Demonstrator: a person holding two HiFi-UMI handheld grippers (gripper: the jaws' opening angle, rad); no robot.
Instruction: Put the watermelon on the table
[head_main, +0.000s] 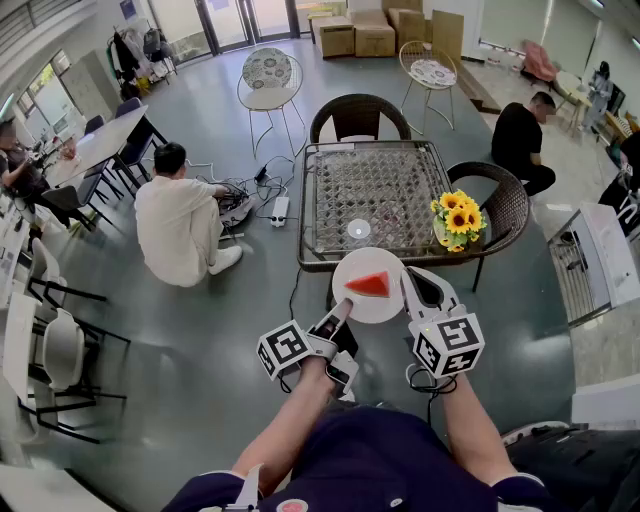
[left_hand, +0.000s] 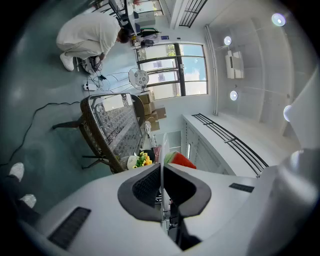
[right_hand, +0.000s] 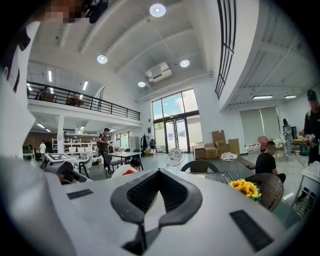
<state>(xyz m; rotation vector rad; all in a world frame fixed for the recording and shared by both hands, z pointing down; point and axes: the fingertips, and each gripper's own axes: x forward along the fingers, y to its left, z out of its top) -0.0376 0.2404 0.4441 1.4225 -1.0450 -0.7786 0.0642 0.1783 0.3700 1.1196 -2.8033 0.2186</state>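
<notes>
A red watermelon slice (head_main: 368, 285) lies on a white plate (head_main: 372, 305), which hangs just short of the near edge of the glass-topped wicker table (head_main: 305, 200). My left gripper (head_main: 340, 312) is shut on the plate's near rim. In the left gripper view the plate's edge (left_hand: 162, 150) runs thin between the pads of the left gripper (left_hand: 161, 190), with the slice (left_hand: 182, 160) beyond. My right gripper (head_main: 418, 285) sits beside the plate's right side, shut with nothing between its jaws. In its own view the right gripper (right_hand: 150, 200) shows closed pads, and the slice (right_hand: 129, 171) peeks at the left.
A sunflower bunch (head_main: 458, 215) stands at the table's near right corner, and a small clear dish (head_main: 358, 229) near the front middle. Wicker chairs stand behind (head_main: 358, 115) and to the right (head_main: 510, 205). A person (head_main: 180, 225) crouches on the floor to the left.
</notes>
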